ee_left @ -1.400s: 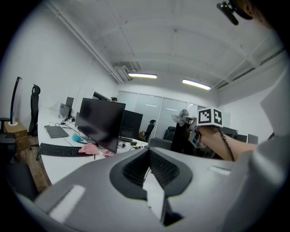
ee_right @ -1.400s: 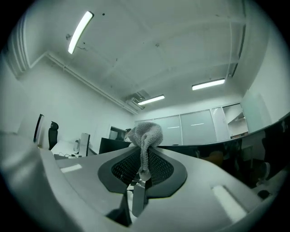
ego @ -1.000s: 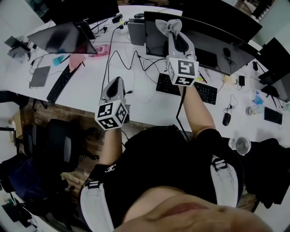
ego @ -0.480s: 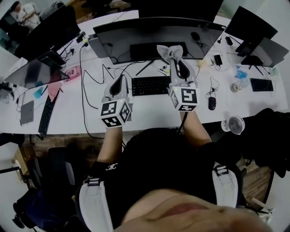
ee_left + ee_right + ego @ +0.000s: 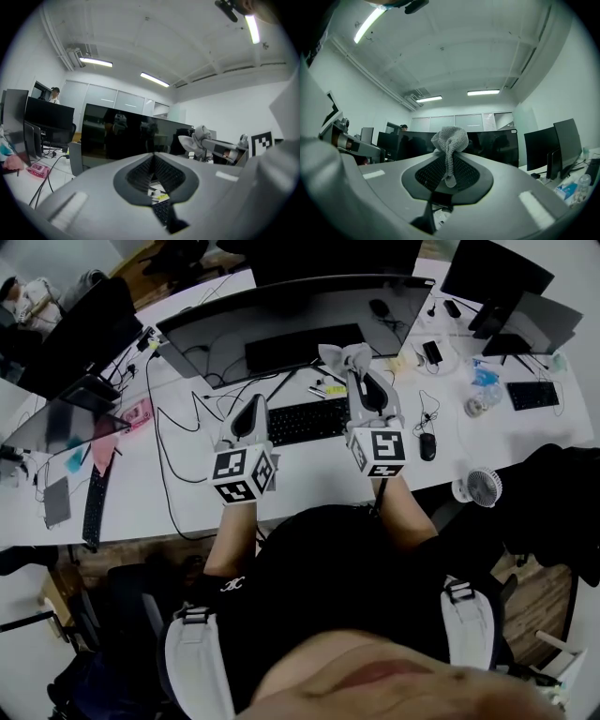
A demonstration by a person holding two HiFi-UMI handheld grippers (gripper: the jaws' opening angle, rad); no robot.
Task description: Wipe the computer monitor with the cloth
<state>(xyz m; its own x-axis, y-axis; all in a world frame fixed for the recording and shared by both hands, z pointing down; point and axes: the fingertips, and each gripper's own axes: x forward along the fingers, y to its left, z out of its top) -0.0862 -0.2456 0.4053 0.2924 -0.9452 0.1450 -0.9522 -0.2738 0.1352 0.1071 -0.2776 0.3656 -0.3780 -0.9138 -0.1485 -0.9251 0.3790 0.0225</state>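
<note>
Grey cloth [image 5: 341, 356]: clamped tight between the right gripper [image 5: 356, 374] jaws, bunched beyond the tips.
Left gripper [image 5: 251, 409]: jaws pressed together, empty, beside the keyboard [image 5: 300, 421].
Monitor [image 5: 281, 306]: wide, dark, now squarely ahead.
Change: cloth has come down off the screen's top and seems short of the glass.
Meaning: probably between strokes; wiping unfinished.

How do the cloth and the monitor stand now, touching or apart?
Apart. In the right gripper view the cloth sits in the jaws, and the whole monitor shows far behind it.
</note>
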